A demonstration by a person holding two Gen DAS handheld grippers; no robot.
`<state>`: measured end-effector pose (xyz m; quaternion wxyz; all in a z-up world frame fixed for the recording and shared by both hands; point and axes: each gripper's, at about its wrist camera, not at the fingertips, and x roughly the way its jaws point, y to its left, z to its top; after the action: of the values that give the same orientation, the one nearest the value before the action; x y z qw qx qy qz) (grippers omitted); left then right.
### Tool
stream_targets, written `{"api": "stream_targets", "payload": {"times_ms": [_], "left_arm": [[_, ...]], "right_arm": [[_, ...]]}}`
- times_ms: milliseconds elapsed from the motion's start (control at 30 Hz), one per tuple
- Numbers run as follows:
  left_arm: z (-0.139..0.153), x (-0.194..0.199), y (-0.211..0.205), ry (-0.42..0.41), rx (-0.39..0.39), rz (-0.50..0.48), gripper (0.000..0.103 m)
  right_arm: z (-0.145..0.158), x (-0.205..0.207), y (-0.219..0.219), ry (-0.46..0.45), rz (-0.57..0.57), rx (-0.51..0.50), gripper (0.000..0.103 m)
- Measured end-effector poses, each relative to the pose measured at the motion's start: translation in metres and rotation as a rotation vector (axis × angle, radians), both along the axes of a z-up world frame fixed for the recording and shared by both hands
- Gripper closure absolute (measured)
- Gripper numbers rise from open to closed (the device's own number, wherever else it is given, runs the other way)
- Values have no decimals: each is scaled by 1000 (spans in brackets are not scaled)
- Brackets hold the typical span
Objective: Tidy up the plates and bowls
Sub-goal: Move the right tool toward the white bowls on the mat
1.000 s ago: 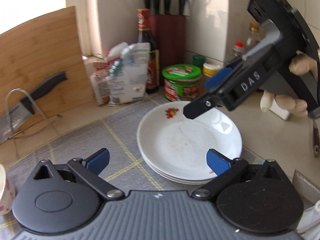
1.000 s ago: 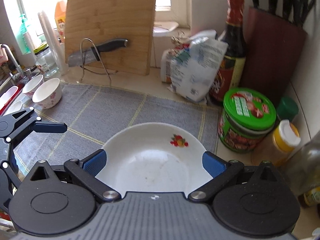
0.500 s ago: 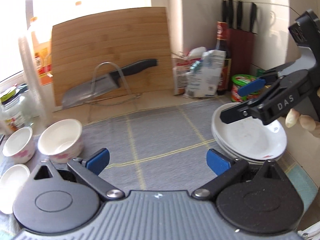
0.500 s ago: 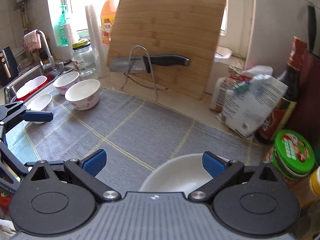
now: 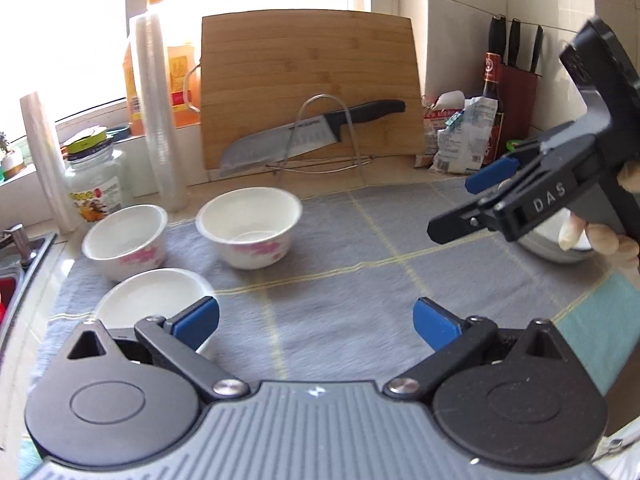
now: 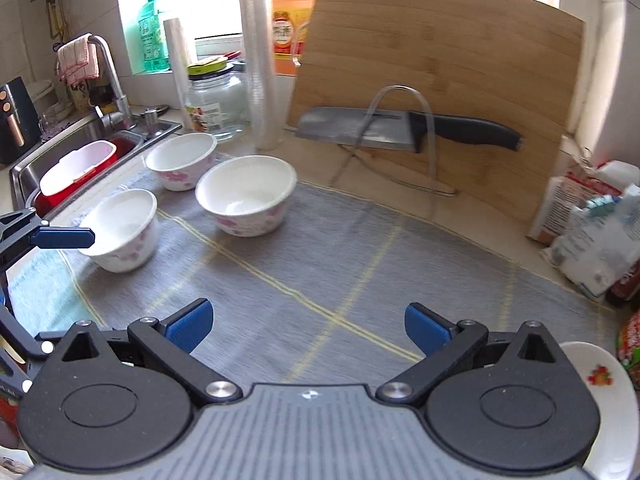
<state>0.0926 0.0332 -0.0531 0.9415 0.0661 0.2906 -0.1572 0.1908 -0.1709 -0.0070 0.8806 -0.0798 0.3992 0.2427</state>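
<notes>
**Both grippers empty above grey mat; bowls at 10 o'clock, plates at 4–5 o'clock**

L gripper [image 5: 316,322]: blue pads spread wide, nothing between; hovering over grey mat [image 5: 340,280]. R gripper [image 6: 306,326]: pads likewise wide apart, empty, above mat centre.

R wrist view: three white bowls w/ pink flowers clustered at 10 o'clock on mat — near bowl [image 6: 122,230], middle bowl [image 6: 246,194], far bowl [image 6: 182,160] closest to sink [image 6: 80,140]. Upright, apart from one another, not stacked. Plate [image 6: 600,392] w/ red flower print at 4–5 o'clock, mostly hidden behind gripper body.

L wrist view: same bowls at 10–11 o'clock; nearest one partly behind L pad. R gripper seen side-on at 2–3 o'clock, held by hand [image 5: 600,232]; plate rim just visible beneath it.

Bkgd, 12 o'clock: bamboo cutting board [image 6: 440,80] leaning on wall, cleaver [image 6: 400,130] resting on wire rack in front. Glass jar [image 6: 214,108] and stacked plastic cups [image 6: 260,60] at 11 o'clock.
</notes>
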Motion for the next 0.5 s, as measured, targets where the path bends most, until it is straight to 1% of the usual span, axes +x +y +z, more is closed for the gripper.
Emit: {"api": "stream_targets", "payload": {"times_ms": [67, 133, 267, 367, 500], "left_arm": [[-4, -1, 20, -5, 26, -9, 1], [-7, 0, 40, -9, 33, -15, 1], [-11, -1, 73, -8, 21, -10, 1], [-16, 0, 93, -10, -8, 5, 1], [-29, 6, 111, 25, -11, 30, 1]], "right_arm": [[-1, -1, 22, 5, -19, -1, 0], [-2, -2, 43, 21, -32, 12, 0], [-2, -4, 77, 29, -31, 11, 0], [1, -1, 97, 34, -15, 10, 0], [3, 3, 119, 29, 34, 0, 0]]}}
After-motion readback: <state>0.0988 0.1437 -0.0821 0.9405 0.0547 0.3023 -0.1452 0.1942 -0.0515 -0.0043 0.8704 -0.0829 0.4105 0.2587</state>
